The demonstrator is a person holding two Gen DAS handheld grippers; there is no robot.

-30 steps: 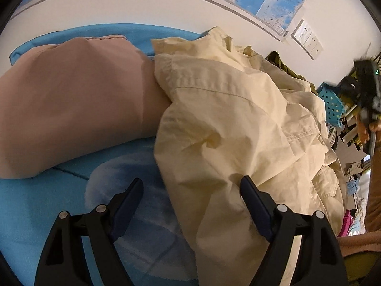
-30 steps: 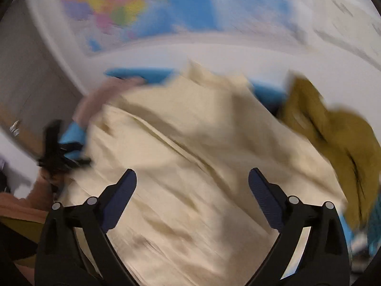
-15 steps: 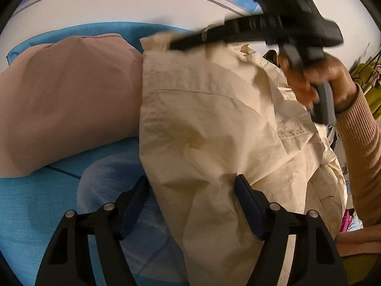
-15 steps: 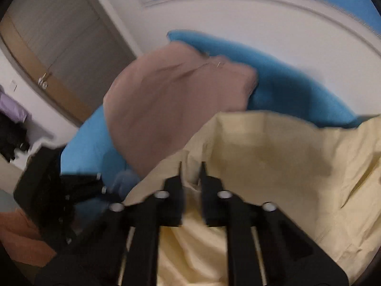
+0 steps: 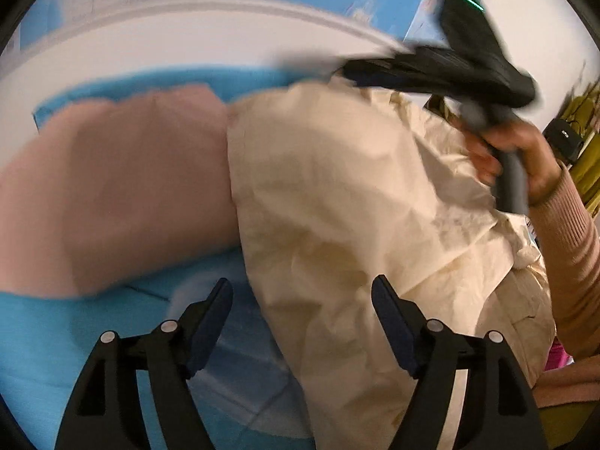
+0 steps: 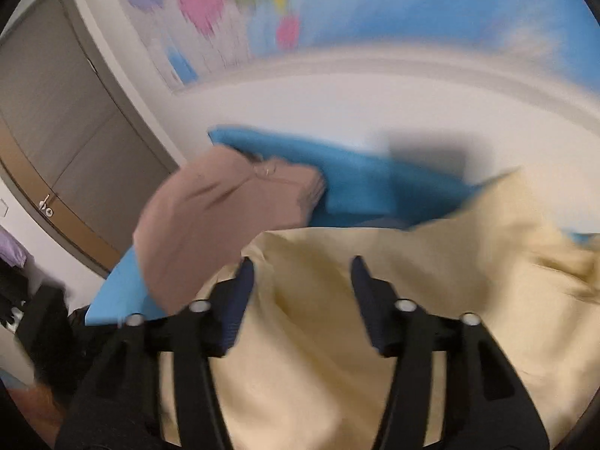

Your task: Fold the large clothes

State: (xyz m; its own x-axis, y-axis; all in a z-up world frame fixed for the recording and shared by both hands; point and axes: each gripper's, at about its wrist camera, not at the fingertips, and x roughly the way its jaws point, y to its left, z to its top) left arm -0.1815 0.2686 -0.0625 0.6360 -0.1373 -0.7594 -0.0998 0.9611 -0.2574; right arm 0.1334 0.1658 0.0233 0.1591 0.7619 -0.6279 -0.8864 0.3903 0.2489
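A large cream shirt (image 5: pixel 337 187) lies crumpled on the blue bed cover (image 5: pixel 56 337), its left edge against a folded pink garment (image 5: pixel 112 187). My left gripper (image 5: pixel 302 283) hovers over the shirt's near left edge. Its jaws are opening, the cloth runs between them, and the pads do not press it. In the left wrist view my right gripper (image 5: pixel 431 71) is held by a hand (image 5: pixel 525 157) above the shirt's far edge. In its own view the right gripper (image 6: pixel 302 261) is opening over the cream shirt (image 6: pixel 375 300), with the pink garment (image 6: pixel 225 217) just left of it.
A white wall with a coloured map (image 6: pixel 337 18) rises behind the bed cover (image 6: pixel 375 187). A grey door (image 6: pixel 56 112) stands at the left. Olive cloth (image 5: pixel 588 157) shows at the far right. A pink sleeve (image 5: pixel 573 262) crosses the shirt's right side.
The right gripper swept left across the shirt, shut on its far edge half a second ago, and now stands open. The shirt's left edge has shifted toward the pink garment. The left gripper rose slightly.
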